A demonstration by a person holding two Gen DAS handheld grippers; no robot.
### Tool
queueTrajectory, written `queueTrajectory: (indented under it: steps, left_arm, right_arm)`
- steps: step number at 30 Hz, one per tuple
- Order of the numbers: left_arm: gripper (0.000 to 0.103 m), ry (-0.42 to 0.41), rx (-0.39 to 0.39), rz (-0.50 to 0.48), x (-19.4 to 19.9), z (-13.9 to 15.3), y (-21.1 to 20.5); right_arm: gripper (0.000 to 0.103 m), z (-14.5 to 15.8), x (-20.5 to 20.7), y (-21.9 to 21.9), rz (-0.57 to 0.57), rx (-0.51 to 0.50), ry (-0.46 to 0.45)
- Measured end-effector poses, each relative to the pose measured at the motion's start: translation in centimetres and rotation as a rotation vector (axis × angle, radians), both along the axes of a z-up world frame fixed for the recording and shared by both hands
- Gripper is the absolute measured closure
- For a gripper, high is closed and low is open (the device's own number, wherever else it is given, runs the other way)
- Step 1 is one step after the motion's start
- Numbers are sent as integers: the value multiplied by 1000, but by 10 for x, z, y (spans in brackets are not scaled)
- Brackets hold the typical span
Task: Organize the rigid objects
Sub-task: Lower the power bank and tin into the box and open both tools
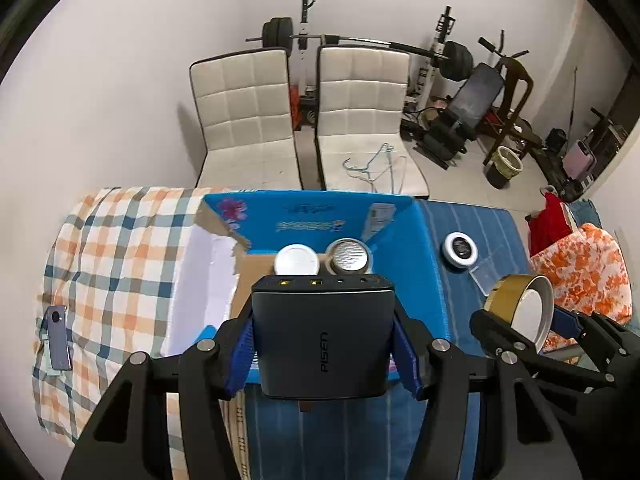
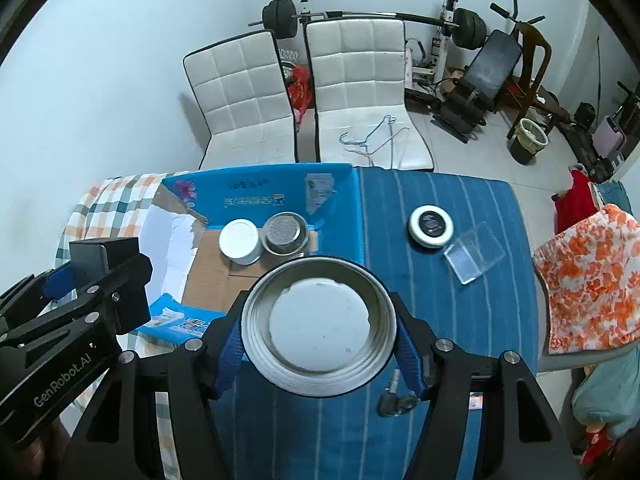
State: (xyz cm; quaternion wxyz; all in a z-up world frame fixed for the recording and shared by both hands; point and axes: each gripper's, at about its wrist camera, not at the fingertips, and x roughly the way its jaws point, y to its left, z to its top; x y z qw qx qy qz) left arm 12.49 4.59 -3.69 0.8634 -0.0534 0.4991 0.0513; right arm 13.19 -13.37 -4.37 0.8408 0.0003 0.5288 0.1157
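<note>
The dark grey PISEN power bank (image 1: 322, 336) sits clamped between the blue pads of the left tool (image 1: 322, 354), gripped across its two long flat sides with its port end pointing away, above the near edge of the blue cardboard box (image 1: 320, 216). It looks dense and stiff, with a smooth, slightly slick shell; a squeeze on the parallel sides, as here, seems the safest hold, since the rounded corners would let it slide out.

To the right, the right tool (image 2: 320, 344) is closed on a round gold-sided tin (image 2: 320, 322), its pads pressing opposite points of the rim, open side facing the camera with a white disc at its bottom. I'd judge it light and rigid, but thin-walled; a curved wall gives little contact, so it could pivot or slip if tilted.

Just beyond both tools, inside the box, stand a white round jar (image 2: 239, 240) and a steel perforated cup (image 2: 285, 233), touching or nearly so. Beyond the right tool, on the blue striped cloth (image 2: 460, 320) of the tabletop, lie a black-and-white round disc (image 2: 431, 225) and a clear plastic case (image 2: 474, 258), side by side. Just beneath the right tool lies a small dark key-like thing (image 2: 396, 398). Far left of the left tool, a phone (image 1: 59, 338) rests on the plaid cloth (image 1: 112, 248).
</note>
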Motion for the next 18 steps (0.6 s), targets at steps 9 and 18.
queueTrajectory:
  steps: [9,18]
  left_arm:
    - [47,164,-68,44,47,-63,70]
    - [47,362,-88,59,111,-153,108]
  right_arm:
    - [36,-88,58,35,-45,24,188]
    - [36,-172,101,76,-65,-27,338]
